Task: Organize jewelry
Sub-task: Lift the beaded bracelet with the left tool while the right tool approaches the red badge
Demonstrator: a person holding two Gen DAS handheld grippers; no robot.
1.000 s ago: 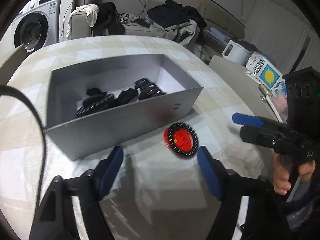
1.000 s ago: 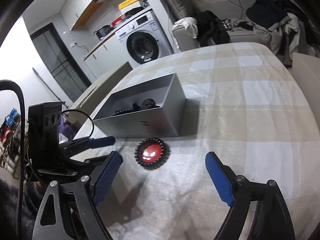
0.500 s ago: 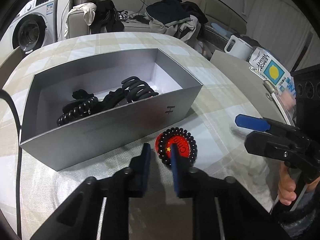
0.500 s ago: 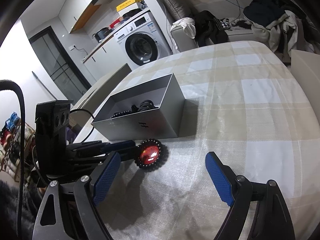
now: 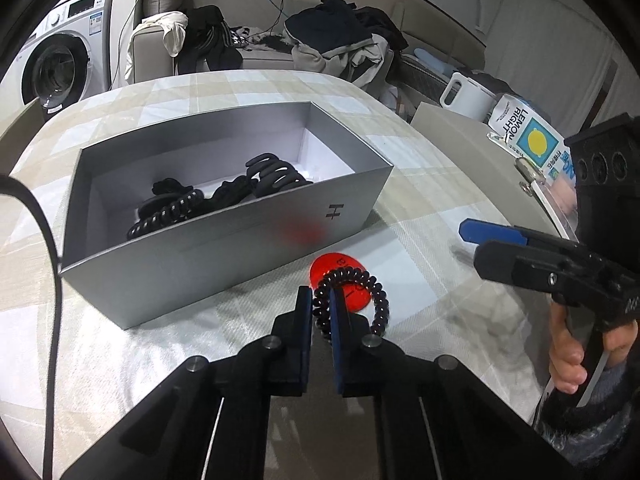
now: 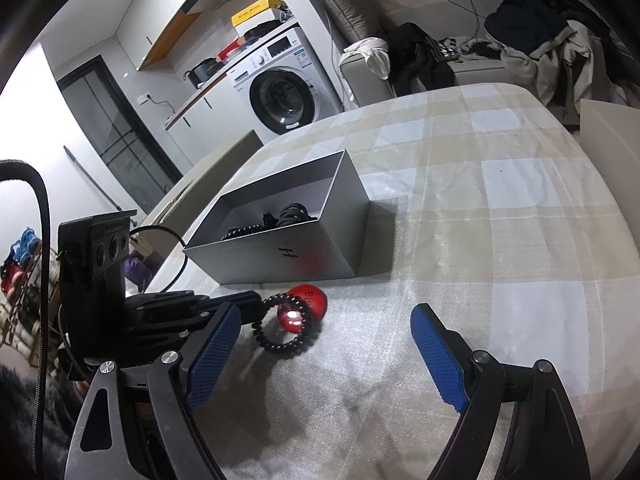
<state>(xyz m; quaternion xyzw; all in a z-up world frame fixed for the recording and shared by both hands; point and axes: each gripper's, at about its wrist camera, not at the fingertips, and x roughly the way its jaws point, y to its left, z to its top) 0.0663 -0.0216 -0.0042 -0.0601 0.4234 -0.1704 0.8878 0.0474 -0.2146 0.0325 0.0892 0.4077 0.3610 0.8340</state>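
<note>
A black spiral coil bracelet (image 5: 372,296) is pinched at its near-left edge by my left gripper (image 5: 320,312), which is shut on it and lifts it slightly off a red round badge (image 5: 340,280) on the checked tablecloth. The bracelet (image 6: 284,326) and the badge (image 6: 306,304) also show in the right wrist view. A grey open box (image 5: 224,240) just behind holds several black hair ties and coils (image 5: 224,196). My right gripper (image 6: 324,356) is open and empty, hovering to the right of the badge; it also shows in the left wrist view (image 5: 486,242).
The checked table (image 6: 500,240) stretches right and back. A white kettle (image 5: 466,96) and a lemon-print bag (image 5: 528,140) sit off the table's right side. A sofa with piled clothes (image 5: 332,40) and a washing machine (image 6: 280,96) stand behind.
My left gripper went from wide open to shut on the coil bracelet's edge and has pulled it off the red badge. The right gripper stayed open, nearly still.
</note>
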